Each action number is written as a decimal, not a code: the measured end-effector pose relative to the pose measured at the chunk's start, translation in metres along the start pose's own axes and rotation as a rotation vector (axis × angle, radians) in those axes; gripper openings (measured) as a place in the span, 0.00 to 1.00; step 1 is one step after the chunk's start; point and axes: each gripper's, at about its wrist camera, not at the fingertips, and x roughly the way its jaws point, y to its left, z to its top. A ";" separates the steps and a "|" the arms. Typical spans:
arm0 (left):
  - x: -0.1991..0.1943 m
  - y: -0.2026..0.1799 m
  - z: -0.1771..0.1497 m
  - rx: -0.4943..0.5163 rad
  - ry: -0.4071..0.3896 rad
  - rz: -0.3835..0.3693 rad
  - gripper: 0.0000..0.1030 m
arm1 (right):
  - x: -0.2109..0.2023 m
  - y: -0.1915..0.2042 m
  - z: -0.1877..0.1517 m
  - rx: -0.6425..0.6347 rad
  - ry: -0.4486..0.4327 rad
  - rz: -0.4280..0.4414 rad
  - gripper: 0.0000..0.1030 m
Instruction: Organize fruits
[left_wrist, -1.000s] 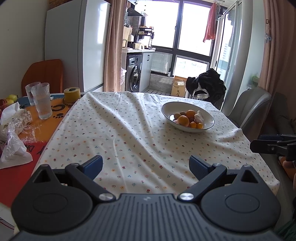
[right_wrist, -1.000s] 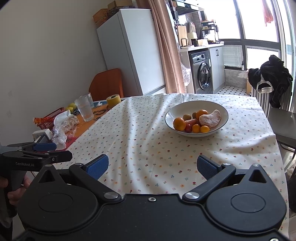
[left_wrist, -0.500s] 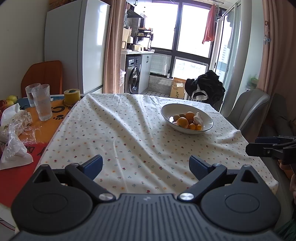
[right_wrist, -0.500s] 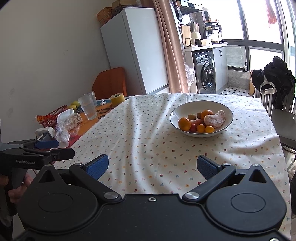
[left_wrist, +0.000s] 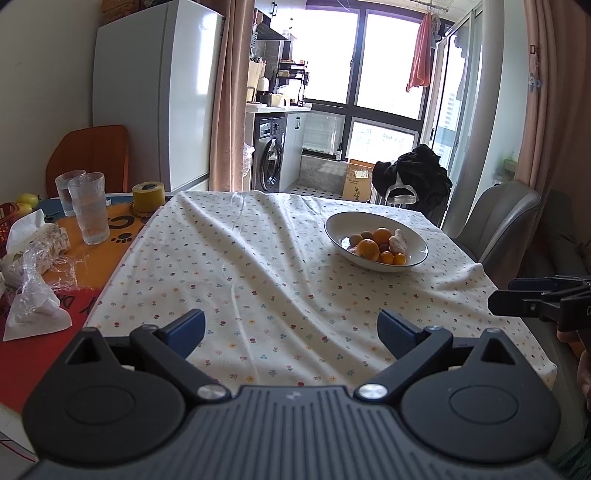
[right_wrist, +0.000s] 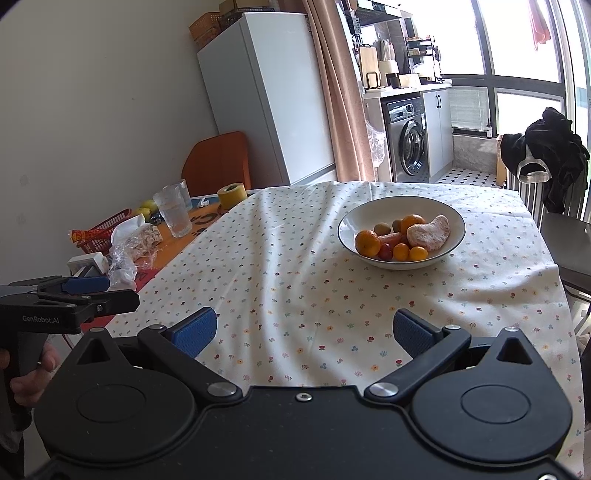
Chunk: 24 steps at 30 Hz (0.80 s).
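Sitting in one bowl (right_wrist: 455, 236): two oranges (right_wrist: 367, 243), two kumquats (right_wrist: 400, 252).

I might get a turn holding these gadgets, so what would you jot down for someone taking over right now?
Left gripper: fingers open, holding nothing, above the near table edge.
Right gripper: the same.
The fruits all sit in the white bowl on the flowered cloth, far right of centre.
Done: nothing visibly sorted yet.
Left: reach the bowl and start organizing, probably one piece at a time.

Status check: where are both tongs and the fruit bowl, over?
Left tongs open, empty, hovering at near table edge. Right tongs open, empty, same. Fruit bowl on far cloth, untouched. Path clear; glasses off left.
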 end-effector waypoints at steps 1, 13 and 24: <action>0.000 -0.001 0.000 0.002 -0.001 -0.002 0.96 | 0.000 0.000 0.000 0.000 0.001 0.000 1.00; 0.002 0.000 0.000 -0.006 0.004 -0.002 0.96 | 0.002 0.001 0.000 0.004 0.007 -0.002 1.00; 0.004 -0.004 -0.001 0.004 0.006 0.001 0.96 | 0.008 0.000 -0.003 0.008 0.021 0.006 1.00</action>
